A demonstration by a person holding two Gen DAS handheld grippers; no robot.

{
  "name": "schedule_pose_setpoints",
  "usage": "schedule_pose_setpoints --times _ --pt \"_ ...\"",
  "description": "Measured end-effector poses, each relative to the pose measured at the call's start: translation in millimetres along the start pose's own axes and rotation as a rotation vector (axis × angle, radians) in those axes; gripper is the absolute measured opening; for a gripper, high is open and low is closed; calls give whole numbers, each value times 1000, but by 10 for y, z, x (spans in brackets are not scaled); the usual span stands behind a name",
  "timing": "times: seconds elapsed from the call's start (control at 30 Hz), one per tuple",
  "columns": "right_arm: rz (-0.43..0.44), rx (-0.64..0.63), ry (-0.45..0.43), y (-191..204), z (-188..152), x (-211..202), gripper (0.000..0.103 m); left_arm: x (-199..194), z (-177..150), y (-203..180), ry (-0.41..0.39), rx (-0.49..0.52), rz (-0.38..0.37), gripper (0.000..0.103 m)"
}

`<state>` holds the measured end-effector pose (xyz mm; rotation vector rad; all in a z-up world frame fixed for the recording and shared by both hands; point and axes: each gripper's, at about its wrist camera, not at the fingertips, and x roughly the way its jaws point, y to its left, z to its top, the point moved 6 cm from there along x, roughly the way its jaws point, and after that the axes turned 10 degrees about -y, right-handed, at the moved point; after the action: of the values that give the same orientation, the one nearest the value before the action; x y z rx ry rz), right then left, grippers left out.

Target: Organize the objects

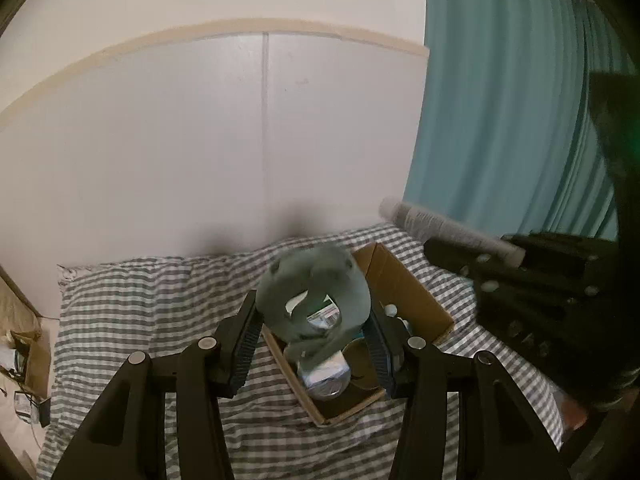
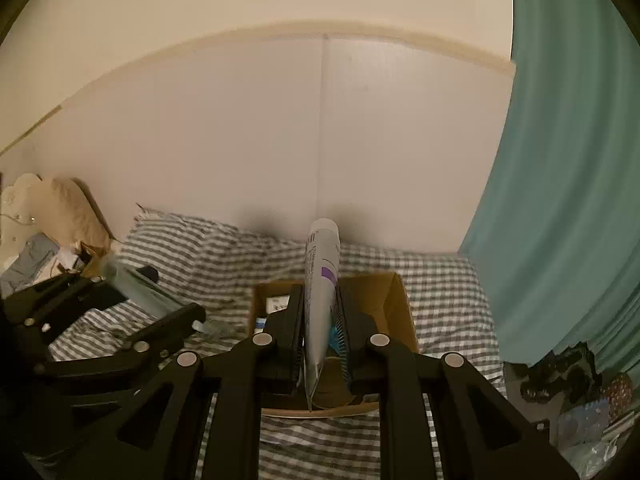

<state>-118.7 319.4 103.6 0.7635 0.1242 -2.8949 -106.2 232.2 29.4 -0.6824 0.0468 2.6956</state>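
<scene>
While both tools hang above the bed with its grey-and-white checked cover, the sorting looks partly done, by my reading: the open brown cardboard box lying on that cover already holds several things, a crumpled clear plastic packet among them, and two more items are held over it and not yet put in. Largest of the two is the soft grey-green plush toy, which the left tool holds between its part-open fingers directly above the box; the toy is blurred, so the exact contact of the pads is hard to judge. Smaller is the slim silver-white plastic tube with a purple patch, which the right tool has clamped flat between fully closed fingers, cap pointing away toward the wall, above the near end of the box. Left to do, as I judge it: both items into the box, then any loose clutter. Left wrist view shows the box interior and the toy, and the right tool with its tube from the side. Right wrist view alone shows the tube's pinched crimp end, a cluttered corner at far left, and dark oddments at lower right by the teal curtain.
</scene>
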Motion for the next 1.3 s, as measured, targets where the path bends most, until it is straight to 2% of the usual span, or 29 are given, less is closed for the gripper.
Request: schedule_pose_setpoints --times 0.2,0.3,0.57,0.6,0.67,0.73,0.8,0.93,1.03,1.3 --pt "34 63 85 -270 -319 580 14 479 -193 -110 60 5 0 50" --pt "23 97 108 -400 -428 774 14 664 -241 -155 82 9 -11 50" --pt "17 207 138 -818 -635 984 16 1024 -273 -299 115 13 -35 51" --pt "20 214 140 -852 -651 977 18 1043 -284 -322 120 20 -39 52" --pt "14 222 143 -914 -673 927 39 1053 -298 -351 128 36 -47 54" --pt "-4 239 133 -1013 -653 886 49 993 -301 -322 131 55 -40 72" --pt "-7 270 116 -1041 -624 815 50 928 -274 -304 123 57 -24 82" --pt "-20 268 93 -1032 -564 605 56 703 -153 -258 98 35 -9 91" --pt "-27 241 70 -900 -494 399 59 439 -26 -208 52 39 19 98" --pt "-77 129 -49 -556 -194 -258 76 -242 314 280 -70 13 91 103"
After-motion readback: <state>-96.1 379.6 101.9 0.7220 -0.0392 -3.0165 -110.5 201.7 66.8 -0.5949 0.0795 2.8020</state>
